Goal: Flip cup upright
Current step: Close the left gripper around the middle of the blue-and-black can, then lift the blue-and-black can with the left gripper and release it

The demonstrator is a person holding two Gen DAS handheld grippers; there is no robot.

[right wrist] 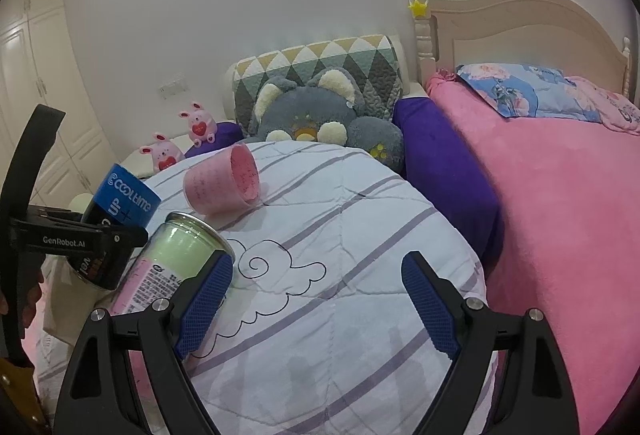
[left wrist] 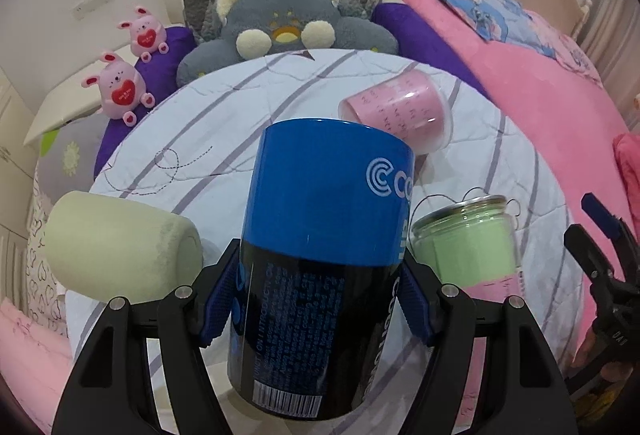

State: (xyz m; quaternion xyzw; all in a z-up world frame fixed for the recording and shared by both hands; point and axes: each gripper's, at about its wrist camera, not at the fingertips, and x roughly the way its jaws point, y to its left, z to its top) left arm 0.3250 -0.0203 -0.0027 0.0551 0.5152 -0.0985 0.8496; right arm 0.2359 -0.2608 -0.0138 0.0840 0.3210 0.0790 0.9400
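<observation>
Left tongs (left wrist: pixel 320 299) clamped on the blue-and-black printed cylindrical cup (left wrist: pixel 324 259), blue ribbed pads (left wrist: pixel 222 299) pressed to both sides of its black lower half, barcode end nearest the camera and blue end tipped away. Seen from the right wrist, same cup (right wrist: pixel 116 219) hanging off at the far left, tilted, up off the white quilt with lilac stripes (right wrist: pixel 340 275). Right tongs (right wrist: pixel 320 307) spread wide, gripping nothing, hovering over a bare stretch of quilt with the cloud doodle between the fingers. Green glass jar with a pink label (right wrist: pixel 176 267) just beside the left finger of the right tongs, leaning. Pink translucent cup (right wrist: pixel 222 181) lying on its side farther back on the quilt, mouth facing right. Pale green fuzzy roll (left wrist: pixel 120 251) lying left of the held cup. Grey plush cat (left wrist: pixel 286 27) propped at the head of the quilt.
</observation>
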